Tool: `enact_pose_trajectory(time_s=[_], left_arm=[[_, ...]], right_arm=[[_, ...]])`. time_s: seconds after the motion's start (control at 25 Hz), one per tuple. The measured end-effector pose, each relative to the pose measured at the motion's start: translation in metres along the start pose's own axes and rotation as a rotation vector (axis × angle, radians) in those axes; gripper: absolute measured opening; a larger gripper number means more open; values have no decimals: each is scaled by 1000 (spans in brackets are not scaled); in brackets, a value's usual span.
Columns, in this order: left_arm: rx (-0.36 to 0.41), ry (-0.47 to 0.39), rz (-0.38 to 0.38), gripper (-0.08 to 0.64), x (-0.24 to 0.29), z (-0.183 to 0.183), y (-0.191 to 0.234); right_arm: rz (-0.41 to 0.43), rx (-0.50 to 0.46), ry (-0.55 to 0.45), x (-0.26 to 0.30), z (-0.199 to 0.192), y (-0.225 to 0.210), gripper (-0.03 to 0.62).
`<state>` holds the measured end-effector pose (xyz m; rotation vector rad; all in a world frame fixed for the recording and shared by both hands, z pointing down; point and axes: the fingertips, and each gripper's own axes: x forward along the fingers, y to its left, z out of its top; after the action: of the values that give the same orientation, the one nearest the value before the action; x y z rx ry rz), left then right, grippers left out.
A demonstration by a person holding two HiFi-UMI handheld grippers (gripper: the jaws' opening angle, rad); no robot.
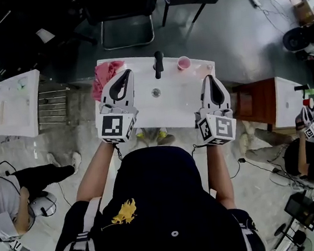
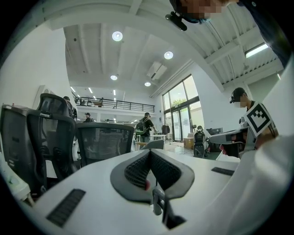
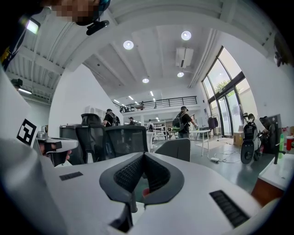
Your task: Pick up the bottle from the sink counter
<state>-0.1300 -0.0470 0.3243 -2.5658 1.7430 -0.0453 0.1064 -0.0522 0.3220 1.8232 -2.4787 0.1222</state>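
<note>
The hall is being lit evenly by round ceiling lamps and by daylight through the tall windows. Both gripper views are being bent strongly at the edges and darkened in the corners. The head view is being rendered dimmer, with the white counter glaring softly.

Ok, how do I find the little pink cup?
Find the white rectangular sink counter in front of the person. Along its far edge, right of the tall black object, stands the small round pink cup. The crumpled pink cloth at the far left corner is floppy, not round.
</note>
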Motion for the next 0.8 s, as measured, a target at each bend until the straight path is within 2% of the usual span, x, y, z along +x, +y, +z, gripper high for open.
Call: enact_pose_trajectory(time_s=[0.56, 0.8], left_arm=[[-15, -1, -61, 18, 38, -12, -2], [-15, 16, -70, 18, 44, -19, -7]], right_arm=[[-24, -30, 40, 34, -13, -24, 27], [-48, -40, 68, 49, -34, -48, 28]])
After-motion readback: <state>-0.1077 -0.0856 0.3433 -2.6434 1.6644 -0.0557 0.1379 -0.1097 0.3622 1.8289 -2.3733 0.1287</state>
